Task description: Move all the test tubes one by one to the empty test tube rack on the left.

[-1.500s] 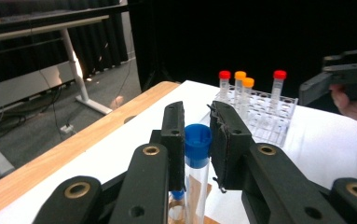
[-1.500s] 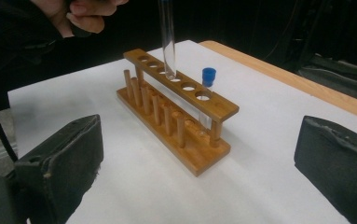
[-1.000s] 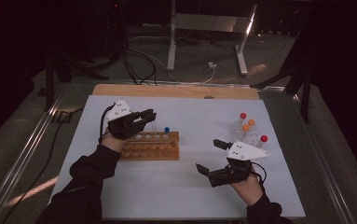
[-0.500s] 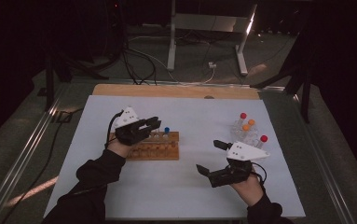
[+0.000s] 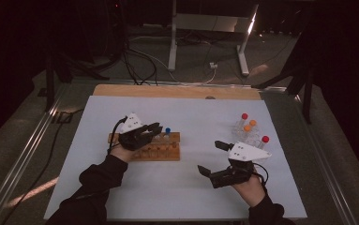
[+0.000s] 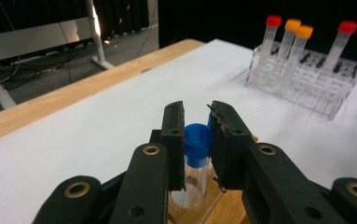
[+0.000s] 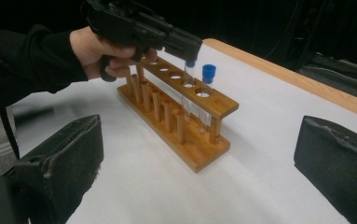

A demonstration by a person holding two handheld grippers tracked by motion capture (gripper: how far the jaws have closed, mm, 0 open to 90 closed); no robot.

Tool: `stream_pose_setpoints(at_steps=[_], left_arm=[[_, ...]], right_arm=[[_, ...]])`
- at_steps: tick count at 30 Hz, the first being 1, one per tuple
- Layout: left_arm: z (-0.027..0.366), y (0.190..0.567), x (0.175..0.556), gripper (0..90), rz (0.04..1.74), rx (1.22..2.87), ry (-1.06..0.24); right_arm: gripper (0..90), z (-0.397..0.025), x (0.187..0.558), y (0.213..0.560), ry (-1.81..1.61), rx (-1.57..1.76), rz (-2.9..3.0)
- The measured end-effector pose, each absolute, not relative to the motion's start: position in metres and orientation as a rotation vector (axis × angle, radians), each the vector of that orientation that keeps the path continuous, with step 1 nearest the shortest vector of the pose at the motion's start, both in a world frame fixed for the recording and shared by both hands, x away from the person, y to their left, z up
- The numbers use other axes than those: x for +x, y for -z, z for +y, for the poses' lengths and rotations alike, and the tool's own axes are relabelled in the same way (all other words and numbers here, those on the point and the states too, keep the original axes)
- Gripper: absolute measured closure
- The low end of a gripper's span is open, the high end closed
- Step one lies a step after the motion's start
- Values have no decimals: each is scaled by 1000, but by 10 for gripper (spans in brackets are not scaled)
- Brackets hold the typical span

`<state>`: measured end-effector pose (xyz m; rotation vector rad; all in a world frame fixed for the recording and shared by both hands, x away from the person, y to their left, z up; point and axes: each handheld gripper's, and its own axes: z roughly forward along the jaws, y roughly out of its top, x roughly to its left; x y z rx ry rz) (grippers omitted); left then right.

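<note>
A wooden tube rack point(image 5: 164, 153) lies left of the table's middle. My left gripper point(image 5: 155, 129) is over it, shut on a clear tube with a blue cap point(image 6: 197, 140). In the right gripper view that held tube point(image 7: 188, 74) passes down through a hole in the rack point(image 7: 190, 144), beside a second blue-capped tube point(image 7: 208, 73) standing in the end hole. My right gripper point(image 5: 211, 157) is low over the table at the right, jaws wide apart and open point(image 7: 203, 156), with nothing between them.
A clear plastic rack point(image 5: 248, 135) with red- and orange-capped tubes point(image 6: 302, 32) stands at the right, just beyond the right hand. A wooden strip point(image 5: 177, 91) edges the far side of the white table top point(image 5: 182, 192). Cables and stand legs lie on the floor behind.
My left gripper has moved right and down along the wooden rack, bringing the blue-capped tube into a hole. The right gripper has stayed in place.
</note>
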<state>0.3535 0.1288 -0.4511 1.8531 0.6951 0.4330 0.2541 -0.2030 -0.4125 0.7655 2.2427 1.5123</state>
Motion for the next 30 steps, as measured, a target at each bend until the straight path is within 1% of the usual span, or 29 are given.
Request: stream_pose_setpoints(at_steps=[15,20,22,24,26,28,30], left_arm=[[128,454,355,766,717,1848,-425],[128,454,354,758,701,1852,-413],[128,453,354,723,702,1856,-410],[129,451,353,646,705,1849,-410],[132,447,352,601,693,1837,-401],[135,442,349,529,680,1821,-401],[138,436,345,431,668,1801,-409]], right_arm=[[12,-205,254,411,-1522,776,2240],[12,-205,254,411,-1517,774,2240],[12,-205,254,411,-1519,775,2238],[12,-206,254,411,-1519,774,2234],[12,-207,254,409,-1523,776,2230],[12,-208,255,408,-1520,773,2228],[11,-211,255,406,-1529,770,2224]])
